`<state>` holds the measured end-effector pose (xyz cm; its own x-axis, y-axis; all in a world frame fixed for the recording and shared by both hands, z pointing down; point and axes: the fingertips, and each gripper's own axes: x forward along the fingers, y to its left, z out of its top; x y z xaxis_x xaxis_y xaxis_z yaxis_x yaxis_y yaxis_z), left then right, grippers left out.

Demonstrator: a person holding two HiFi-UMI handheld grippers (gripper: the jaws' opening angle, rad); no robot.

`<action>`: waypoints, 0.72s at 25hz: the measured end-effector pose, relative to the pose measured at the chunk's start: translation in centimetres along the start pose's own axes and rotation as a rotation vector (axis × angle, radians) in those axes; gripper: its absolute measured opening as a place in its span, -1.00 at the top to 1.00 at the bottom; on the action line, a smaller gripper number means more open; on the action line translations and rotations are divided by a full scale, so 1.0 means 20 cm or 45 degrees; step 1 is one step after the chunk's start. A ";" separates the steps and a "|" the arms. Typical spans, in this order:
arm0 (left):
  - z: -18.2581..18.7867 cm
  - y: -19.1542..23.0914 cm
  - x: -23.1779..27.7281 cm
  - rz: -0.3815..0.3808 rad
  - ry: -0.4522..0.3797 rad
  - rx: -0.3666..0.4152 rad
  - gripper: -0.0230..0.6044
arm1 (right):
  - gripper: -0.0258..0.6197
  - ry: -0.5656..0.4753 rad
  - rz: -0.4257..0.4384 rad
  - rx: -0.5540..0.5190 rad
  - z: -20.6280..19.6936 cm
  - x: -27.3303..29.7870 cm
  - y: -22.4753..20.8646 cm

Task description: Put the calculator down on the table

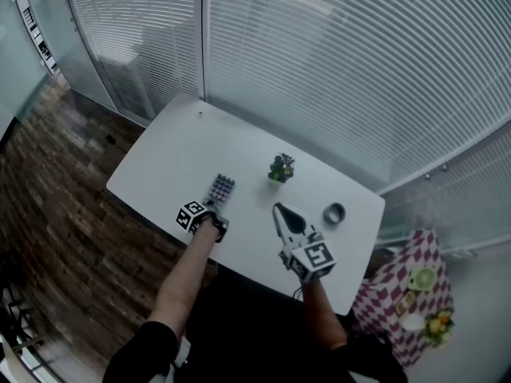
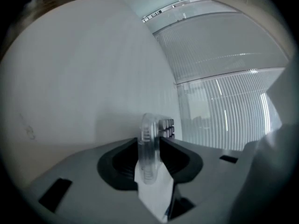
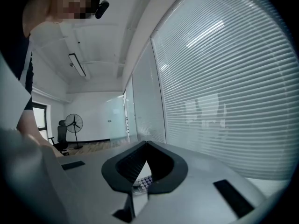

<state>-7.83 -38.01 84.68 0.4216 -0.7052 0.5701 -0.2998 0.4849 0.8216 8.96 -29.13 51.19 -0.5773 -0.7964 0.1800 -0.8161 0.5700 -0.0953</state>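
The calculator, a small clear-cased one with dark keys, lies near the front edge of the white table. My left gripper is at its near end. In the left gripper view the calculator is edge-on between the jaws, keys facing away from the table. The left gripper is open, its pads just off the case. My right gripper hovers to the right, apart from the calculator. The right gripper is shut and empty, and some calculator keys show below its tips.
A small potted plant stands behind the grippers and a grey tape roll lies to the right. A tiny object sits at the far corner. Blinds back the table. A checkered stool stands to the right.
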 end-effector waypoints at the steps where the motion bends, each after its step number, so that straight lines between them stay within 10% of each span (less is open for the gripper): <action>1: 0.00 0.00 -0.01 0.039 0.001 0.018 0.54 | 0.90 0.002 0.005 0.000 0.00 0.00 0.01; 6: -0.01 -0.03 -0.04 0.127 0.020 0.047 0.16 | 0.90 0.004 0.018 -0.005 0.00 0.00 0.03; 18: -0.05 0.01 -0.15 0.050 0.014 -0.036 0.14 | 0.90 -0.016 0.021 -0.008 0.02 -0.02 0.04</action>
<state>-8.32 -35.32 83.25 0.4194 -0.6797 0.6018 -0.2918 0.5268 0.7983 8.54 -28.53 50.60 -0.5911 -0.7893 0.1662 -0.8063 0.5843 -0.0921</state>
